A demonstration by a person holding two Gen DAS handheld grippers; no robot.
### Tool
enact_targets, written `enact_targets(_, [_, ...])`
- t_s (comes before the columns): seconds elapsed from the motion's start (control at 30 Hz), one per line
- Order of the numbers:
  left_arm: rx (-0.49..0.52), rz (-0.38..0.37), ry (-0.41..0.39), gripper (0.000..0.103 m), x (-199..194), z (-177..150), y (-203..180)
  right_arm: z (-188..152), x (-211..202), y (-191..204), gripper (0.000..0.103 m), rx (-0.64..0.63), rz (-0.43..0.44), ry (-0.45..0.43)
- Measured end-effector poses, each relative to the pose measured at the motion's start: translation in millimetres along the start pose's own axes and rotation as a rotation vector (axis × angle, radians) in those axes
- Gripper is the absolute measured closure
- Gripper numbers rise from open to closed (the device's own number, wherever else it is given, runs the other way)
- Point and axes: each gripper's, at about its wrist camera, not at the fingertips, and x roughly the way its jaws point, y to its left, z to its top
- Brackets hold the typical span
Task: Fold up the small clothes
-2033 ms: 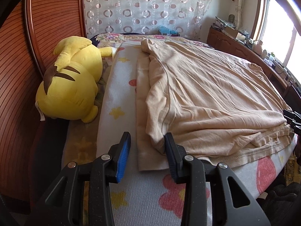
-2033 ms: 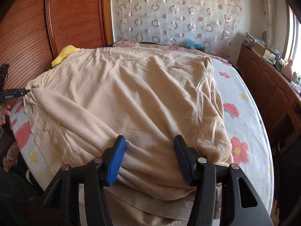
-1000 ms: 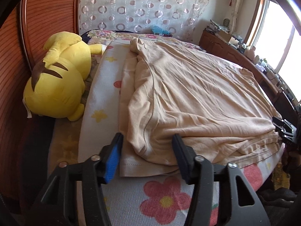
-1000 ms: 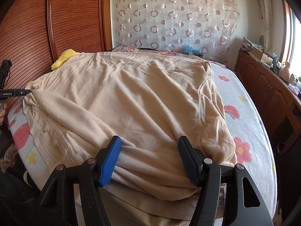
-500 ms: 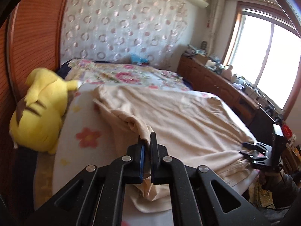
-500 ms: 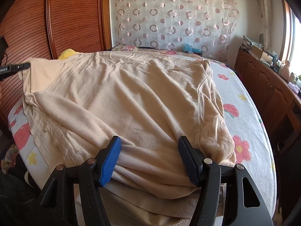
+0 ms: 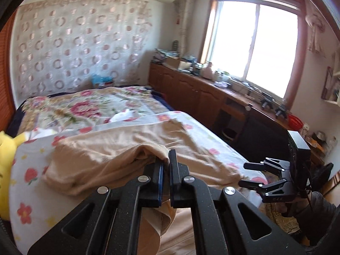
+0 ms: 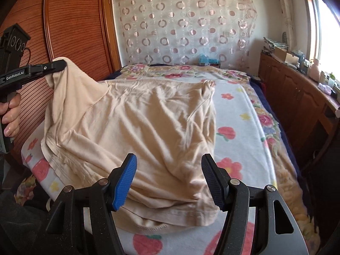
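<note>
A beige shirt [image 8: 148,127] lies spread on the floral bed cover [image 8: 244,140]; it also shows in the left wrist view [image 7: 119,148]. My left gripper [image 7: 165,163] is shut on the shirt's left edge and holds it lifted above the bed; in the right wrist view it shows at the far left [image 8: 61,64] with cloth hanging from it. My right gripper [image 8: 169,174] is open, its jaws wide apart over the shirt's near hem, holding nothing. It also shows in the left wrist view [image 7: 244,174].
A yellow plush toy [image 7: 6,148] lies at the bed's left side. A wooden wardrobe [image 8: 63,31] stands on the left. A long wooden cabinet [image 8: 297,97] with clutter runs along the right under the window. A patterned curtain [image 8: 187,25] hangs behind the bed.
My left gripper closed on the shirt's left edge and lifted it up and toward the right. My right gripper stayed open over the near hem.
</note>
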Motion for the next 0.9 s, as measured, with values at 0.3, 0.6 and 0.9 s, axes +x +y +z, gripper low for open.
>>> enact_targets(0.3, [0.083, -0.141, 0.04, 0.098, 12.8, 13.3, -73.4, -6.8, -22.8, -16.7, 0.038, 0.042, -0.043, -0.057])
enact_targets(0.6, [0.105, -0.114, 0.092, 0.065, 13.1, -5.9, -77.0, -5.0, -22.3, -17.2, 0.038, 0.037, -0.041, -0.063])
enact_targets(0.9, [0.032, 0.11, 0.076, 0.063, -15.2, -35.6, -4.6, 9.0, -2.7, -4.5, 0.038, -0.02, -0.002, -0.05])
